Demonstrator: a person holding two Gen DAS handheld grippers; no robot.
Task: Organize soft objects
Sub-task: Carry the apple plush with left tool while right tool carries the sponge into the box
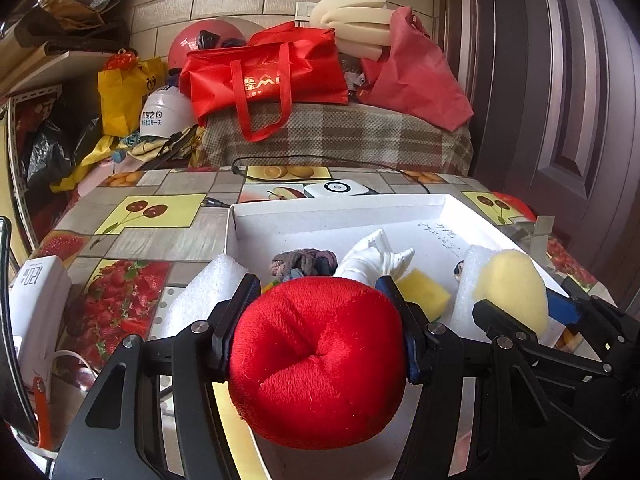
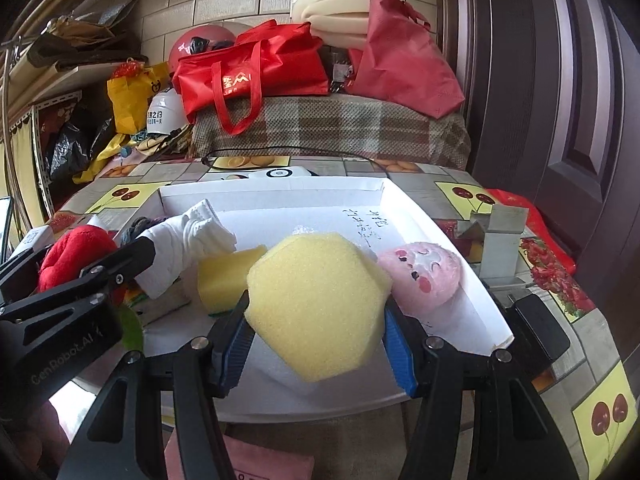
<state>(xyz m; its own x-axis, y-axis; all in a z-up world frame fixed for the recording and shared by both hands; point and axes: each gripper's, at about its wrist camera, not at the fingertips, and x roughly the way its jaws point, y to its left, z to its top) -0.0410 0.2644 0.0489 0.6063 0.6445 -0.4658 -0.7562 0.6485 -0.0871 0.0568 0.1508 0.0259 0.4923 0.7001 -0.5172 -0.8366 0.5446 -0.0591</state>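
Observation:
My left gripper (image 1: pixel 318 300) is shut on a red plush ball (image 1: pixel 316 360), held over the near left edge of a shallow white box (image 1: pixel 336 210). My right gripper (image 2: pixel 316 312) is shut on a pale yellow sponge (image 2: pixel 318 304), above the box's near side. Inside the box lie a white glove (image 2: pixel 188 240), a yellow sponge block (image 2: pixel 224 276), a pink plush face (image 2: pixel 424 276) and a dark knitted scrunchie (image 1: pixel 304 262). In the left wrist view the right gripper and its sponge (image 1: pixel 516 288) show at the right, beside white foam (image 1: pixel 472 280).
The box sits on a table with a fruit-print cloth (image 1: pixel 156 208). White foam (image 1: pixel 208 292) lies at the box's left edge, and a white device (image 1: pixel 338 188) with a black cable sits behind it. Red bags (image 1: pixel 272 76) and clutter pile up beyond. A door (image 1: pixel 560 120) stands at right.

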